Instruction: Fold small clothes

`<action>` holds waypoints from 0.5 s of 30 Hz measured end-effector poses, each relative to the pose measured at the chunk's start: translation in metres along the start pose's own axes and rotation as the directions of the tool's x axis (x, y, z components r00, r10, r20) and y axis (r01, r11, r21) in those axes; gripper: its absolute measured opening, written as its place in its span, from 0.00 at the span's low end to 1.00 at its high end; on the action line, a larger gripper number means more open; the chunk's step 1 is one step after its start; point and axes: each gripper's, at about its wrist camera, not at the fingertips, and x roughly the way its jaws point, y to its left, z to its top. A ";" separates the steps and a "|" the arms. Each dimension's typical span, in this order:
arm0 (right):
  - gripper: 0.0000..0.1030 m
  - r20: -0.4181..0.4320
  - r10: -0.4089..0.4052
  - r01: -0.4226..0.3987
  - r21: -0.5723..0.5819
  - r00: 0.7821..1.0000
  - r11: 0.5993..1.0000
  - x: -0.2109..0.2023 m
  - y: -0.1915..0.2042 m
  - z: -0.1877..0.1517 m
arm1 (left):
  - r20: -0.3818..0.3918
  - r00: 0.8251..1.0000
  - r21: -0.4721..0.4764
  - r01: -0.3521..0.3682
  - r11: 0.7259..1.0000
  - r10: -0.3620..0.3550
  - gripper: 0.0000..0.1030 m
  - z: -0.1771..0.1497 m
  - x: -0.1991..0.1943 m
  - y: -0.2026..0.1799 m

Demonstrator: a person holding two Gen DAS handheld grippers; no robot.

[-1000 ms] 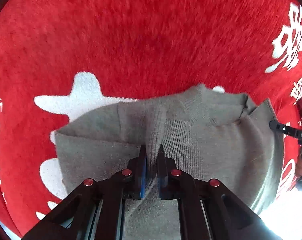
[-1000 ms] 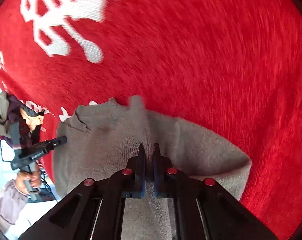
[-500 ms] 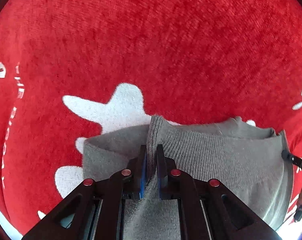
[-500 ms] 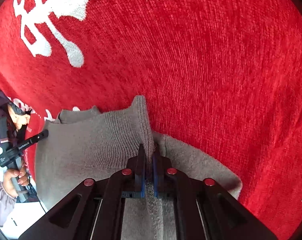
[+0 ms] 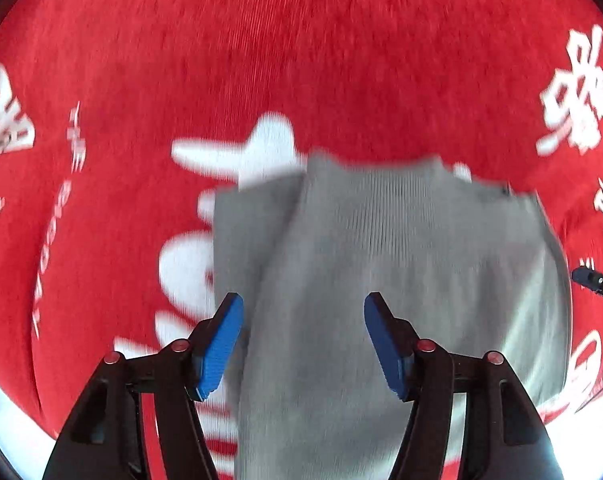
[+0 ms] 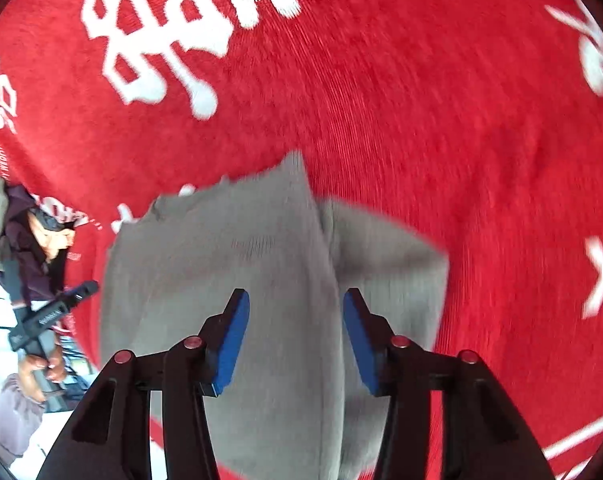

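A: Grey knit, the garment [image 5: 381,280] lies folded on the red cloth [image 5: 301,60], one layer lapped over another, its ribbed edge away from the cameras.

B: And the tools?

A: Left tool [image 5: 303,340] has its blue pads spread wide above the knit, clamping nothing. Right tool [image 6: 295,340] likewise, pads apart over the raised ridge of the fold.

B: Why apart?

A: I judge the fold is laid down, so nothing needs holding. White lettering [image 6: 173,40] surrounds it; both views are blurred.

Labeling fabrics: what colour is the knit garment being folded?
Plain grey ribbed knit garment, clearest in the left wrist view.
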 end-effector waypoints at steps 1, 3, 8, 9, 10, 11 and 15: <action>0.51 -0.007 0.009 -0.009 0.019 1.000 1.000 -0.003 -0.003 -0.011 | -0.018 1.000 -0.006 0.006 1.000 -0.006 0.62 -0.011 0.001 0.005; 0.51 -0.018 0.031 -0.029 0.076 0.999 0.997 -0.011 -0.014 -0.042 | -0.058 0.998 -0.026 0.008 1.000 -0.010 0.62 -0.030 0.002 0.017; 0.51 -0.013 0.091 -0.085 0.267 0.996 0.960 -0.025 -0.046 -0.124 | -0.108 0.991 -0.124 0.062 0.990 -0.075 0.62 -0.078 0.004 0.056; 0.51 -0.008 0.103 -0.096 0.300 0.995 0.949 -0.023 -0.049 -0.136 | -0.111 0.989 -0.140 0.077 0.987 -0.093 0.62 -0.084 0.004 0.061; 0.51 -0.001 0.120 -0.113 0.331 0.993 0.937 -0.022 -0.051 -0.148 | -0.115 0.986 -0.157 0.101 0.982 -0.120 0.62 -0.089 0.004 0.066; 0.51 0.013 0.152 -0.146 0.378 0.988 0.914 -0.020 -0.055 -0.163 | -0.120 0.982 -0.169 0.122 0.978 -0.143 0.62 -0.094 0.004 0.068; 0.53 0.082 0.249 -0.258 0.476 0.965 0.841 -0.009 -0.061 -0.189 | -0.128 0.965 -0.192 0.203 0.960 -0.230 0.62 -0.107 0.011 0.075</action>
